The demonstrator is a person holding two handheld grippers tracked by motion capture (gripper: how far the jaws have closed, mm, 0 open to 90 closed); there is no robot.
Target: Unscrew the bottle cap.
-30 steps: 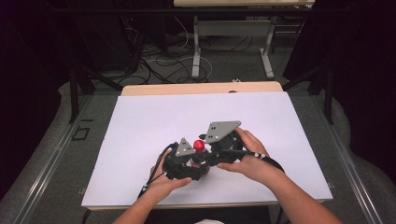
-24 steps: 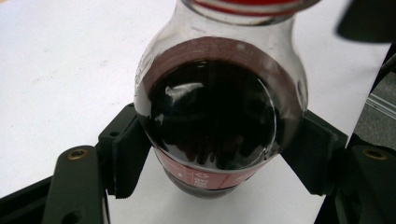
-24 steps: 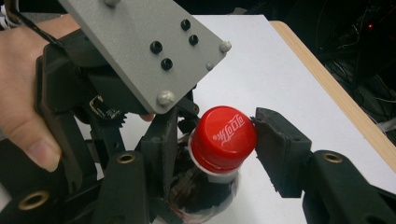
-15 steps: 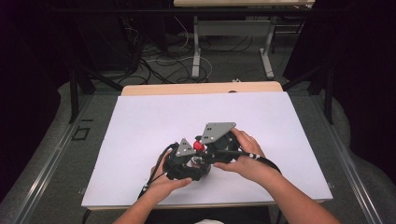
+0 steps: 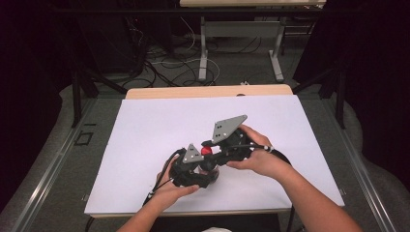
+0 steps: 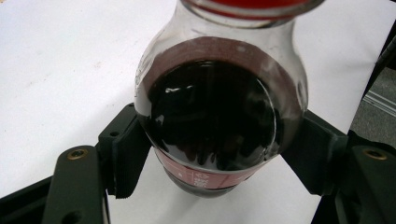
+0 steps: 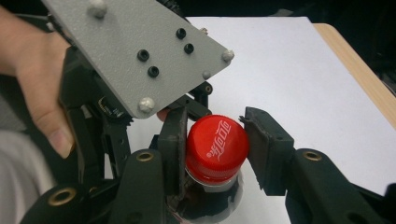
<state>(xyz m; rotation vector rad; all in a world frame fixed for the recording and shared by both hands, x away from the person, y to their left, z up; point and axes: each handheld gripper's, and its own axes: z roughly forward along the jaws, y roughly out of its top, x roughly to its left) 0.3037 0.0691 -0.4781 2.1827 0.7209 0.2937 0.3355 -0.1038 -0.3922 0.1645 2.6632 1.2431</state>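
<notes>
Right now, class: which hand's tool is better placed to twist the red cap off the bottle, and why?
Right. The right tool has just closed around the red cap, while the left tool clamps the bottle body, steadying it.

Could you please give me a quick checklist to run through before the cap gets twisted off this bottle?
1. Left gripper clamps the bottle body: ok.
2. Right gripper, jaws just closing, sits around the red cap: ok.
3. Both right pads press the cap: cannot tell; one side looks slightly apart.
4. Cap on the bottle: ok.
5. Bottle over the white table: ok.
</notes>
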